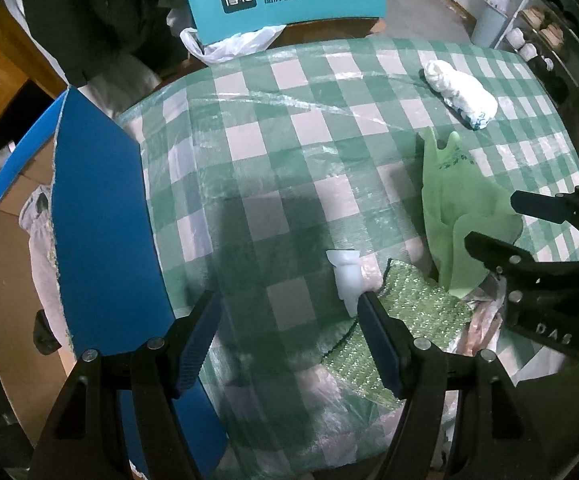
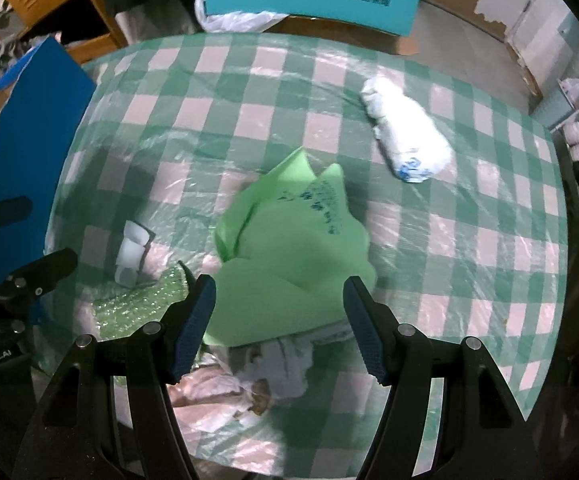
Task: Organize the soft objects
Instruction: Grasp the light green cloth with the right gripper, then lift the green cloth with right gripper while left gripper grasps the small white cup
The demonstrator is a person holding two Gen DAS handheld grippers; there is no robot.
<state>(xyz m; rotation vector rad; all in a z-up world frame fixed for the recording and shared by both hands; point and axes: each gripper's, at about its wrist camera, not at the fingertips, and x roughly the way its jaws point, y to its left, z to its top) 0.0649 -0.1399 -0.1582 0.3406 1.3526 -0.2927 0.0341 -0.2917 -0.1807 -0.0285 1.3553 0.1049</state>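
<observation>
1. Right wrist view: the right hand-held gripper points steeply down at the table, jaws well apart and holding nothing; the green plastic bag lies spread between and just beyond its fingertips, untouched as far as I can tell.
2. Left wrist view: the left hand-held gripper is also parted wide and empty. Its right finger sits over the edge of the green bubble-wrap sheet, with the small white foam piece just ahead of that fingertip.
3. Handling, as I judge it: the green plastic bag looks very light, thin, limp and slippery. It should crumple instead of lifting flat, so pinching a raised fold or one of its upright handle loops seems safer than scraping at a flat layer.
4. The green bubble-wrap sheet looks light and springy; a pinch at its dark-trimmed edge should hold.
5. Looks: the bag is pale green with dark printed lettering, folded into peaks. Beneath its near edge, under the right hand-held gripper, lies a crumpled clear wrapper.
6. Far beyond both fingertips rests a rolled white bag bundle with blue print, well apart from the others.
</observation>
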